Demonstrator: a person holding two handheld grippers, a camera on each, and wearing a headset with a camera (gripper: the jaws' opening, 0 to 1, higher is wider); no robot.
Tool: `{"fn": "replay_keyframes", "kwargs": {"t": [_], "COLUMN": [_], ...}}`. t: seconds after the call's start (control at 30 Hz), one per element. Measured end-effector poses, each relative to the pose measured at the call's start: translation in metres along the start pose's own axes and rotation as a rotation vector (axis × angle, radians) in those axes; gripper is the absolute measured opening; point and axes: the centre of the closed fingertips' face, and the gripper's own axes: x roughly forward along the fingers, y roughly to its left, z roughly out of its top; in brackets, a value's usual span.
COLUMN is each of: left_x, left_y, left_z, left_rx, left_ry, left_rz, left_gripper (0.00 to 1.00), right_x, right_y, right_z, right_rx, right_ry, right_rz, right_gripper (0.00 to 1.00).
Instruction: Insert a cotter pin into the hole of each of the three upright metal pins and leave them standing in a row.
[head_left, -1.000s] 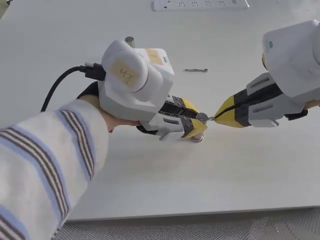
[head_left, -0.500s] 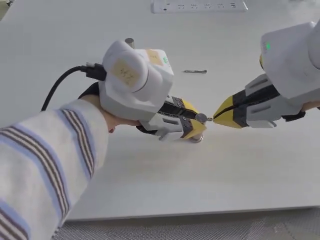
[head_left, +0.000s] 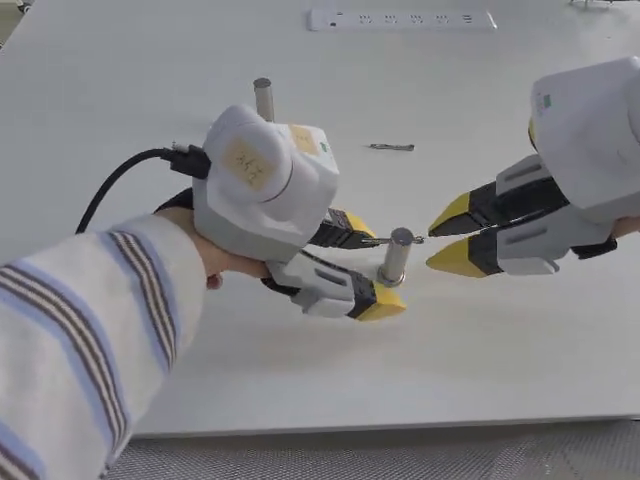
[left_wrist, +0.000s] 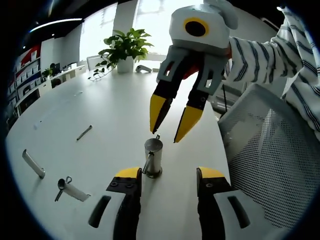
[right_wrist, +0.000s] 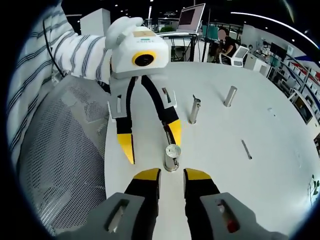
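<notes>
One pin (head_left: 397, 258): upright on the white bench (head_left: 300, 380), between the tips of the two grippers, with a cotter pin (head_left: 380, 241) across its top end.
Second pin (right_wrist: 194, 110): upright farther off, also with a cotter pin at its top.
Third pin (right_wrist: 230, 96): upright beyond the second, bare.
Loose cotter pin (head_left: 391, 147): flat on the bench, well apart from the grippers.
Left gripper (head_left: 378, 272): open, with one jaw on each side of that first pin.
Right gripper (head_left: 432, 247): open, holding nothing, tips just beside the cotter pin's end.
</notes>
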Motion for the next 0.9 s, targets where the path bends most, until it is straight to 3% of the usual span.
{"fn": "replay_keyframes", "kwargs": {"t": [0.13,0.23,0.33,0.5,0.57,0.77,0.9], "left_x": [-0.005,-0.010,-0.014,-0.018,-0.018,-0.023,-0.025], "left_y": [-0.010,-0.011,-0.009,-0.015,-0.015,-0.011,-0.013], "left_z": [-0.011,-0.014,-0.012,-0.010,-0.010,-0.001,0.002], "left_rx": [-0.020,-0.078,-0.118,-0.157,-0.233,-0.230,-0.212], "left_ry": [-0.014,-0.050,-0.095,-0.145,-0.165,-0.242,-0.250], "left_rz": [-0.012,-0.004,0.028,0.032,0.041,0.065,0.055], "left_gripper": [0.54,0.58,0.66,0.80,0.85,0.99,0.99], "right_x": [0.002,0.003,0.004,0.007,0.009,0.015,0.019], "right_y": [-0.001,-0.001,-0.001,-0.002,-0.001,0.004,0.003], "right_z": [0.002,0.001,0.003,0.004,0.006,0.009,0.007], "right_rx": [0.002,0.009,0.018,0.026,0.029,0.033,0.039], "right_ry": [-0.001,0.003,-0.002,-0.005,-0.005,-0.004,-0.001], "right_rz": [-0.010,-0.010,-0.008,-0.003,0.002,0.016,0.019], "right_gripper": [0.22,0.26,0.27,0.28,0.27,0.26,0.24]}}
